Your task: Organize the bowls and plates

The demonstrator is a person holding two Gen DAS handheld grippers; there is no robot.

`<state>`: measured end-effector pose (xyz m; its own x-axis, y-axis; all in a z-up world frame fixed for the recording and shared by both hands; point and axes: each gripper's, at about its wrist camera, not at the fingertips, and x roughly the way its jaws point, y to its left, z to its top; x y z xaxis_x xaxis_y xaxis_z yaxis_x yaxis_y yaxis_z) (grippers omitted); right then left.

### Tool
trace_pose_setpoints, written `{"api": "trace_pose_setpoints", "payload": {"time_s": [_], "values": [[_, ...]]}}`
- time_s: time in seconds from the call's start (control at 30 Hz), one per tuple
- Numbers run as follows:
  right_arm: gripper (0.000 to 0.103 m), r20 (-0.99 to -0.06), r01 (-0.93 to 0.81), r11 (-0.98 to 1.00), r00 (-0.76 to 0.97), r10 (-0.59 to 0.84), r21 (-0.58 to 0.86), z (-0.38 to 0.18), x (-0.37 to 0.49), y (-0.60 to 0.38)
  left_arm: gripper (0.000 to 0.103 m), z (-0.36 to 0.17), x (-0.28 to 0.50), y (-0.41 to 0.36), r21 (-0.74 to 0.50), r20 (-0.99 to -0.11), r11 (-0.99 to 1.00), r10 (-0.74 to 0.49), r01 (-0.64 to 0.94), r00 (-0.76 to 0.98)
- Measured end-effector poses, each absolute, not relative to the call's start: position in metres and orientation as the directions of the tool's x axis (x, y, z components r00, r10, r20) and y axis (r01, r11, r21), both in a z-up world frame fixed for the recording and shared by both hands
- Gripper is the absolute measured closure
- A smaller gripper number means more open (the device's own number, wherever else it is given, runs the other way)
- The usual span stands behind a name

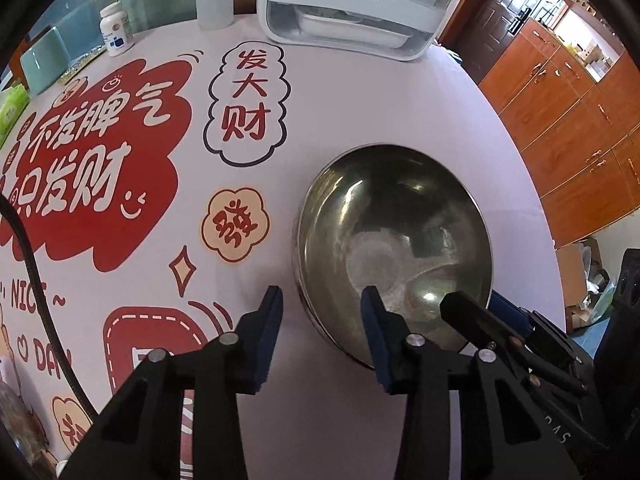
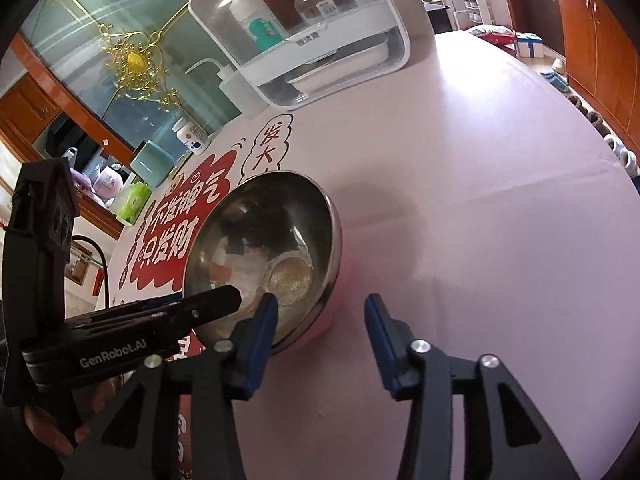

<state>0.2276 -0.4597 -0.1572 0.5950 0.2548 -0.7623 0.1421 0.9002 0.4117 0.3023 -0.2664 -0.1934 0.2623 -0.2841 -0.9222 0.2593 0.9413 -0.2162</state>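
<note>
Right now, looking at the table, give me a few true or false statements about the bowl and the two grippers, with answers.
1. The metal bowl sits upright on the tablecloth. True.
2. The bowl is full of soup. False: it looks empty.
3. The left gripper straddles the bowl's rim, one finger inside. True.
4. The right gripper is lifting a plate. False: its jaws straddle the bowl's rim.
5. A white dish cabinet stands on the table behind the bowl. True.
</note>
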Motion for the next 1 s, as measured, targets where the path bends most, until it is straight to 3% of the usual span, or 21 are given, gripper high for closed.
{"api": "trace_pose_setpoints", "payload": {"time_s": [0.13, 0.5, 1.0], "values": [[0.074, -0.758, 0.132, 0.896, 0.593, 0.272, 0.425, -0.156, 0.228, -0.458, 0.081, -0.197, 0.300, -0.265, -0.234, -0.924, 0.939, -0.295, 0.253, 0.243], [0.083, -0.766, 0.124, 0.903, 0.584, 0.269, 0.411, -0.152, 0.226, -0.454, 0.086, -0.199, 0.291, -0.263, -0.205, -0.935, 0.944, -0.267, 0.258, 0.235], [0.084, -0.798, 0.094, 0.926, 0.543, 0.261, 0.367, -0.147, 0.196, -0.434, 0.085, -0.200, 0.251, -0.248, -0.213, -0.946, 0.945, -0.263, 0.249, 0.188]]}}
